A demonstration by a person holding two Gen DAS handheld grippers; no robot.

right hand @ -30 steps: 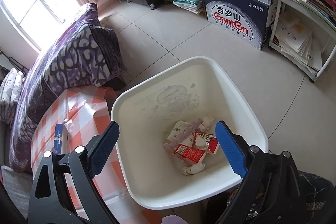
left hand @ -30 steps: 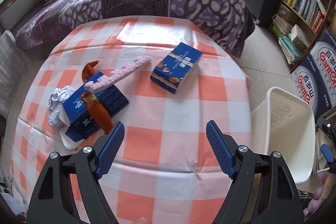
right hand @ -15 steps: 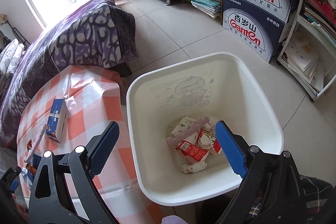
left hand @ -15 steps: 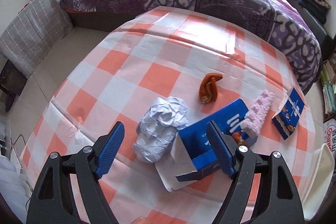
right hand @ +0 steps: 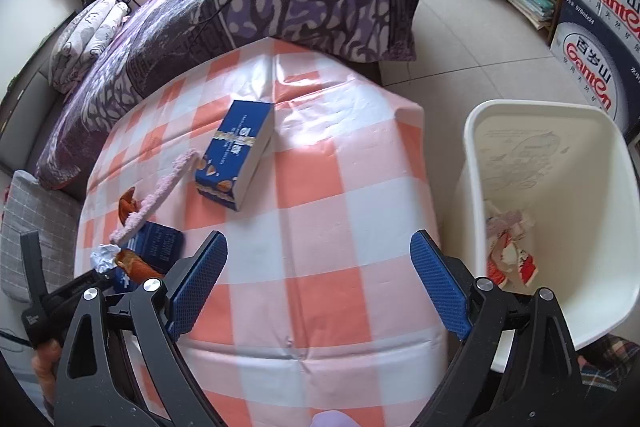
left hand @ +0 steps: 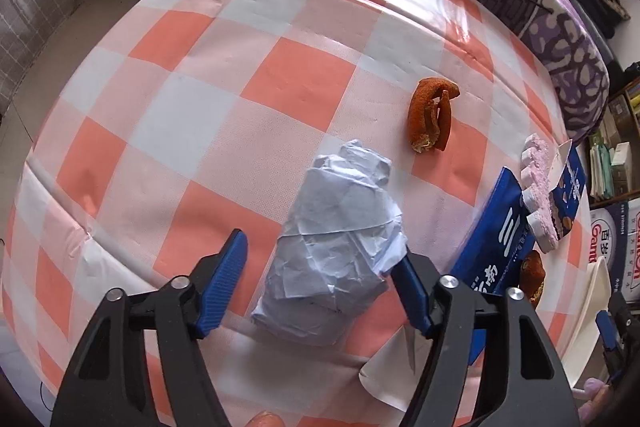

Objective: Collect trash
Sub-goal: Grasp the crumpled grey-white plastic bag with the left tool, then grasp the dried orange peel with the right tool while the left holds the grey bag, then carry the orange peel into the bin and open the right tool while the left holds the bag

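The left gripper [left hand: 320,283] hangs low over the checked tablecloth [left hand: 192,75], fingers spread wide, with the crumpled paper ball [left hand: 340,239] sitting between them. The right-side pad seems to touch the paper's edge already; the left-side pad is apart from it, a gap of cloth showing. So nothing is pinched yet.

The step in hand, I think, is to grab this paper. To do it well: shift the gripper a bit so the ball is centred between both pads, go a little deeper so the pads meet the thick middle and not only the near flap, then close slow. Crumpled paper is light and springy (it will squash before it holds), so close firmly, w/o dragging it over the cloth.

Watch the neighbours: the open blue carton [left hand: 500,239] lies just beside the right-side finger, and its white flap pokes under that finger. Closing could catch the flap too. An orange peel [left hand: 430,119] lies further out, well apart.

The right gripper [right hand: 320,287] hovers over the table's near edge, fingers spread, holding nothing. The white bin [right hand: 476,163] stands just beside the table on the right, some wrappers [right hand: 508,251] in its bottom; approx. a short carry for the paper afterwards.
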